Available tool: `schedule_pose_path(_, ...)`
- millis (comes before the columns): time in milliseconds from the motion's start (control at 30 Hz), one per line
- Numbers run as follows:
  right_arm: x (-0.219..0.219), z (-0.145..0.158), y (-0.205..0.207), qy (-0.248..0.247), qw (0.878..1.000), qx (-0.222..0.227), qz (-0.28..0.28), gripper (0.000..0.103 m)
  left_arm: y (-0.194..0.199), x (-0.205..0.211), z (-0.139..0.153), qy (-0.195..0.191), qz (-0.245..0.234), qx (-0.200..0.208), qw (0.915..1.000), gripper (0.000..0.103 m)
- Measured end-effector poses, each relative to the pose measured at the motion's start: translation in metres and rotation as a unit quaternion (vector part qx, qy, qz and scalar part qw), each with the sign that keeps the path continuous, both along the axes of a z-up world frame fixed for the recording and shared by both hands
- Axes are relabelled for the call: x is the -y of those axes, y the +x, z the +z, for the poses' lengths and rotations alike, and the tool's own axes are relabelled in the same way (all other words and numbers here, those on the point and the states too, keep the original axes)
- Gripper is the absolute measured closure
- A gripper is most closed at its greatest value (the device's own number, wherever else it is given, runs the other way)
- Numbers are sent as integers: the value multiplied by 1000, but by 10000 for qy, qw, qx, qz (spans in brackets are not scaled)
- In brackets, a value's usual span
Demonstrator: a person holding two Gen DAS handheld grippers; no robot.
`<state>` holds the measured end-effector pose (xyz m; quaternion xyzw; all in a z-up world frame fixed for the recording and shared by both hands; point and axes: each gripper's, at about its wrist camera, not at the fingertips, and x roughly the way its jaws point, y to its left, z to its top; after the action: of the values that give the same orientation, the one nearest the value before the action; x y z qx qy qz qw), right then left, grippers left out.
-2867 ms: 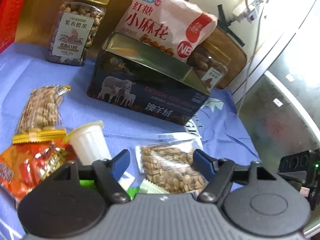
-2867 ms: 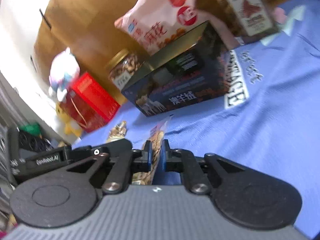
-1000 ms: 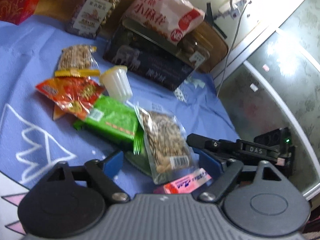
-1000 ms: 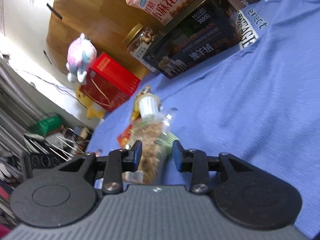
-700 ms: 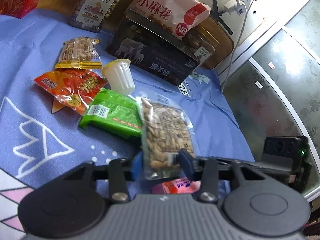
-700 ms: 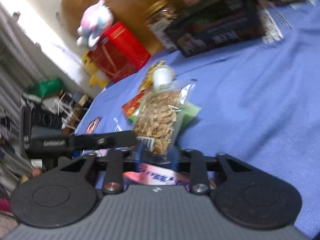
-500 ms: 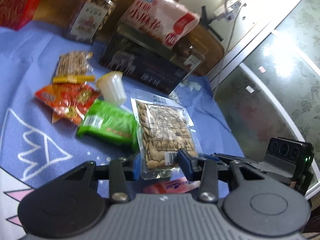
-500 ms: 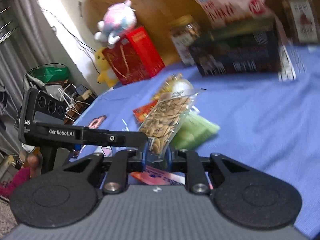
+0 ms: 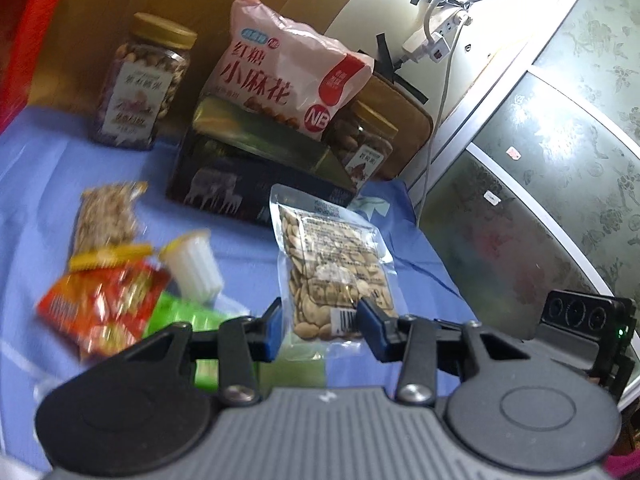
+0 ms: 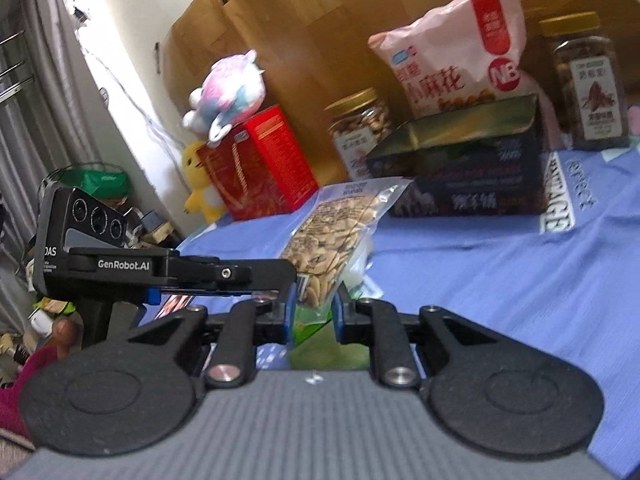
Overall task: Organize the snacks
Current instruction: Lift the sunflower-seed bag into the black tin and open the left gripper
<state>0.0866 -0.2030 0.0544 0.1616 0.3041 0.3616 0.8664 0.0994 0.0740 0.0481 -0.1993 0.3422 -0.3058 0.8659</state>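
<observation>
The clear plastic packet of pale seeds (image 9: 334, 272) is clamped at its lower end by both the left gripper (image 9: 320, 330) and the right gripper (image 10: 314, 306), and is held at frame centre, lifted off the blue cloth (image 9: 36, 184), before the dark printed box (image 9: 248, 184).

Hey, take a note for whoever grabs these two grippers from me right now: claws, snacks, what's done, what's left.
Left claw: jaws just closed across the bottom of the clear seed packet. Right claw: just closed on the same packet, side-on.
Packet is held above the blue cloth. Orange packet, green packet, white cup and nut bar lie loose on it, before the dark box.
Done: packet picked up. Left: place it, then sort the rest.
</observation>
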Motion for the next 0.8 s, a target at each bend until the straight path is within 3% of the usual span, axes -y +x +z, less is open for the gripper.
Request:
schedule_pose_path(200, 9, 3, 36, 122, 9997, -47, -202, 81, 41, 13, 12, 122, -20, 160, 9998, 63)
schedule_pose_path(567, 10, 2, 115, 199, 9976, -86, -664, 81, 139, 30, 25, 260, 131, 102, 9995, 63)
schedule_pose_path(700, 15, 2, 132, -18, 9943, 99, -1064, 79, 167, 49, 23, 364, 70, 91, 9993, 62)
schedule_pose_path(800, 15, 1, 135, -694, 9837, 539, -1571, 75, 180, 69, 14, 657, 39, 117, 9978, 58)
